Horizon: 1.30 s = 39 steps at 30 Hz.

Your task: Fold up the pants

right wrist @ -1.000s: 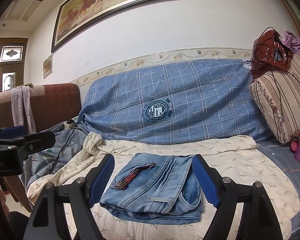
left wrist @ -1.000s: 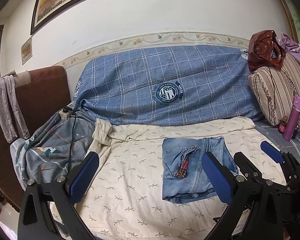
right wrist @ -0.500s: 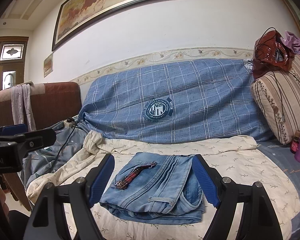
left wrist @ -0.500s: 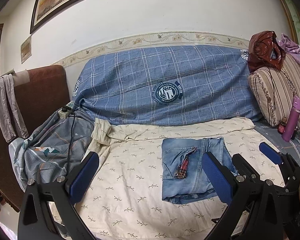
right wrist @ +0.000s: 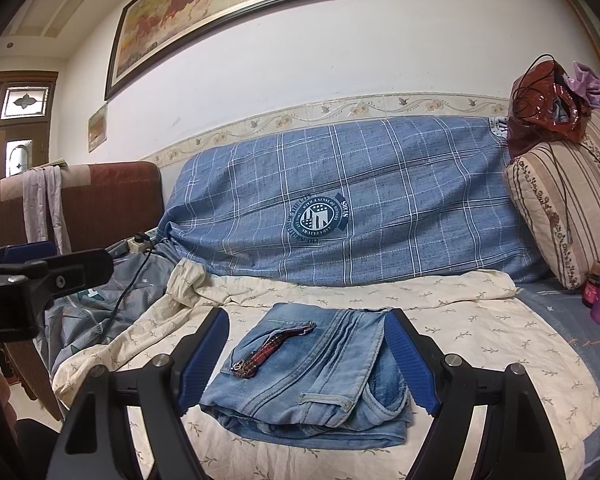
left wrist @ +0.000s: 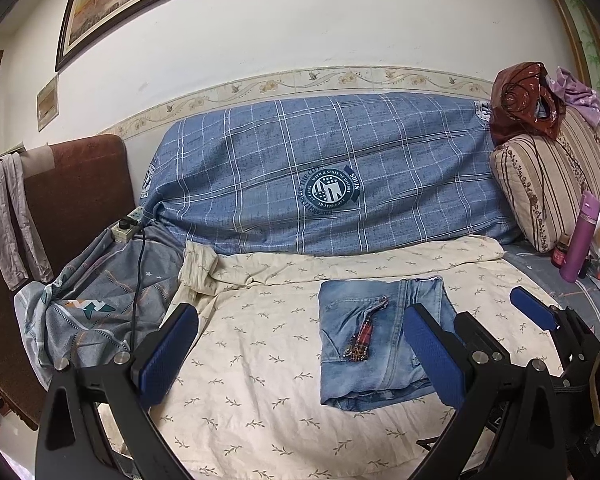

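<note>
Nothing has moved: folded pants [right wrist: 312,376] lie mid-sheet [left wrist: 260,360]. Left gripper [left wrist: 300,354] and right gripper [right wrist: 306,364] are held wide open, empty. Layers could be dragged apart by careless contact.

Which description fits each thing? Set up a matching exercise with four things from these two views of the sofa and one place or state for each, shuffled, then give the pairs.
Things:
1. jeans
2. purple bottle
3. power strip
4. left tongs

Descriptions:
A. open, holding nothing
B. lying on grey bedding at the sofa's left end, a black cable running from it
C. folded into a compact rectangle on the cream leaf-print sheet
D. standing upright in front of the striped cushion

Pairs: 1-C, 2-D, 3-B, 4-A
</note>
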Available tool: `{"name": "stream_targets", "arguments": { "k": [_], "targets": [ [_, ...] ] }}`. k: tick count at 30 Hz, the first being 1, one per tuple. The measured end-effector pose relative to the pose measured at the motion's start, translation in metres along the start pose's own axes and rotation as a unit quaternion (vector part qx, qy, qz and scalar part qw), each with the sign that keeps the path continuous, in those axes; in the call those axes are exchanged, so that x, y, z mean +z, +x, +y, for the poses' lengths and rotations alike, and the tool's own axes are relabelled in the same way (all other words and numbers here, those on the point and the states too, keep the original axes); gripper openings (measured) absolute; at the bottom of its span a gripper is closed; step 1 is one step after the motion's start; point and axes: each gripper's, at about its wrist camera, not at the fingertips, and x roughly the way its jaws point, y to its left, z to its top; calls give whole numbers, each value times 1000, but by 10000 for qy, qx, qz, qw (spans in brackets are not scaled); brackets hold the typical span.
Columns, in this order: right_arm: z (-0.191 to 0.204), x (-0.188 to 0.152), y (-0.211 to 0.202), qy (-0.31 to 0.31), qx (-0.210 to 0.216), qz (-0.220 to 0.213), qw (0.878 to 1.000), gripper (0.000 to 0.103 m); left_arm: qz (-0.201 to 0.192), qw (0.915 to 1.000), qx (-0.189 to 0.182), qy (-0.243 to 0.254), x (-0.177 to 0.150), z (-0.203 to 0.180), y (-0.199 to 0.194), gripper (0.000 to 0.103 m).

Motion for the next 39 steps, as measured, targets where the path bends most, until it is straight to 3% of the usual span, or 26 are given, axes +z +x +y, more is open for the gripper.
{"name": "stream_targets", "arguments": {
  "k": [39],
  "targets": [
    [-2,0,3,-14,25,18,10000,83,66,9999,-96,-45,-4,0,5,102]
  ]
}}
